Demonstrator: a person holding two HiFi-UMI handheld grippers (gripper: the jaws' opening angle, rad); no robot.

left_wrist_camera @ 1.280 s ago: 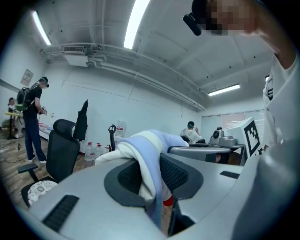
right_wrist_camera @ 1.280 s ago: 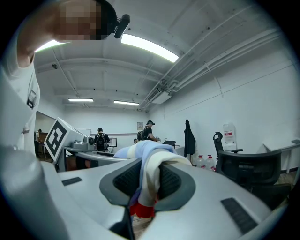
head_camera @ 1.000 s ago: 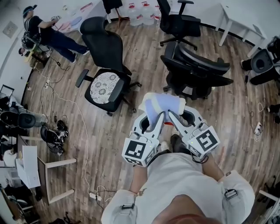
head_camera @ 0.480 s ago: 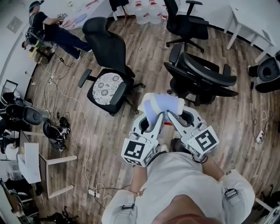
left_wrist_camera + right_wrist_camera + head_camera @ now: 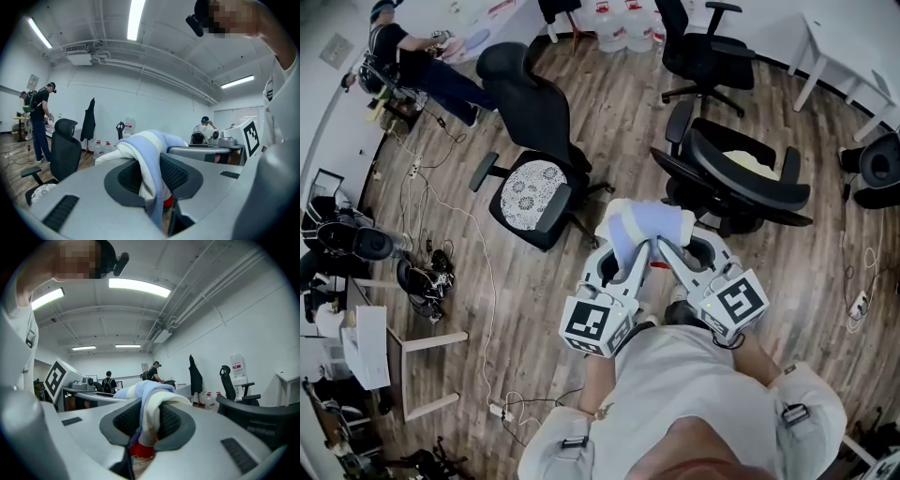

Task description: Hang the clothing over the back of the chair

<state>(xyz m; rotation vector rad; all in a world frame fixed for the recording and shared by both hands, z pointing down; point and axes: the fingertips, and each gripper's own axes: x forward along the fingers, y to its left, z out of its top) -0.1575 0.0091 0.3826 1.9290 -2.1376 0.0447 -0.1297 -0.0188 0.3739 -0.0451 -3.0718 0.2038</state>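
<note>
I have the clothing [image 5: 649,228] bunched between both tools. The left gripper [image 5: 630,255] and the right gripper [image 5: 673,253] each have their jaws drawn narrow onto a fold of the pale blue and white cloth. Their tips are close together, and the bundle is held up above the wooden floor [image 5: 534,300].

The nearest black chair [image 5: 731,176] stands ahead and to the right of the bundle, well apart from it. Its back runs left to right across the head view, so the right gripper is nearer to it. A second chair [image 5: 530,103], with a lace seat cushion, stands ahead to the left. I cannot tell which chair is meant.
</note>
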